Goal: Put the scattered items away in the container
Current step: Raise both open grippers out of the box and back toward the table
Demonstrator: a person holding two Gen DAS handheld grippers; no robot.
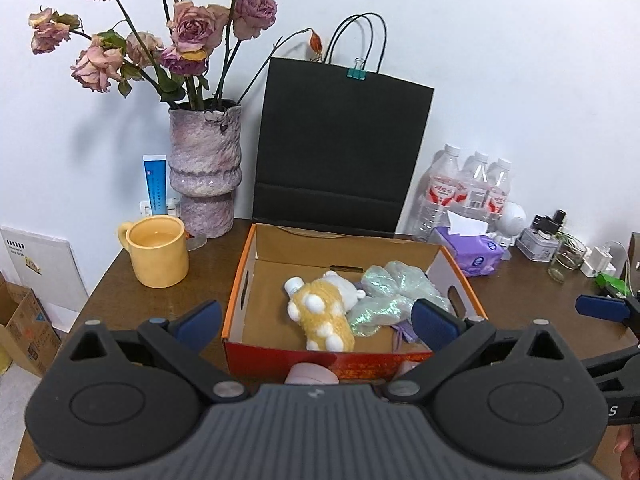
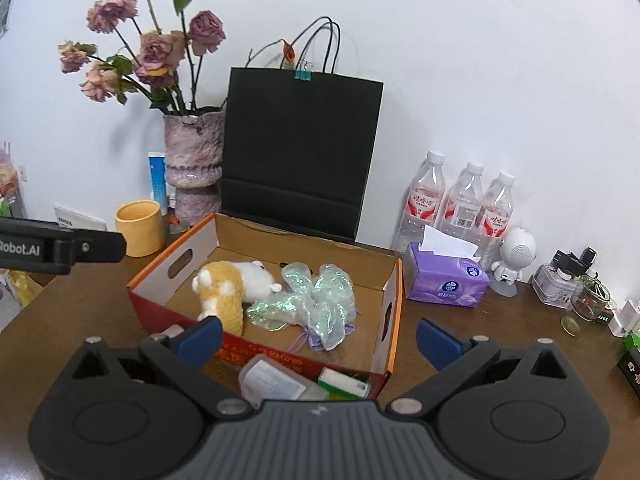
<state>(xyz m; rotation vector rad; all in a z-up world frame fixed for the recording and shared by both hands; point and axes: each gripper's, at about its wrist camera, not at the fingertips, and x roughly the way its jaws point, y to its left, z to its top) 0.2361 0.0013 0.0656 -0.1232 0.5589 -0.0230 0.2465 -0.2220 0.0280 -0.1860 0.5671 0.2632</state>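
Both hand-held grippers, left (image 1: 316, 322) and right (image 2: 318, 338), hang released and empty near the cardboard box (image 2: 390, 320), which already holds the plush toy (image 2: 224, 290) and shiny bag (image 2: 316, 300); small items (image 2: 276, 380) wait just outside its near wall.

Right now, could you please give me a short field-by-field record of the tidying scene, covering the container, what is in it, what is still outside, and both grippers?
container: open cardboard box with orange rim, on the brown table
inside: yellow-and-white plush toy; iridescent plastic bag
still outside, in front of the box: clear plastic case; green-and-white pack; pink object, partly hidden
left gripper: jaws open, holding nothing
right gripper: jaws open, holding nothing
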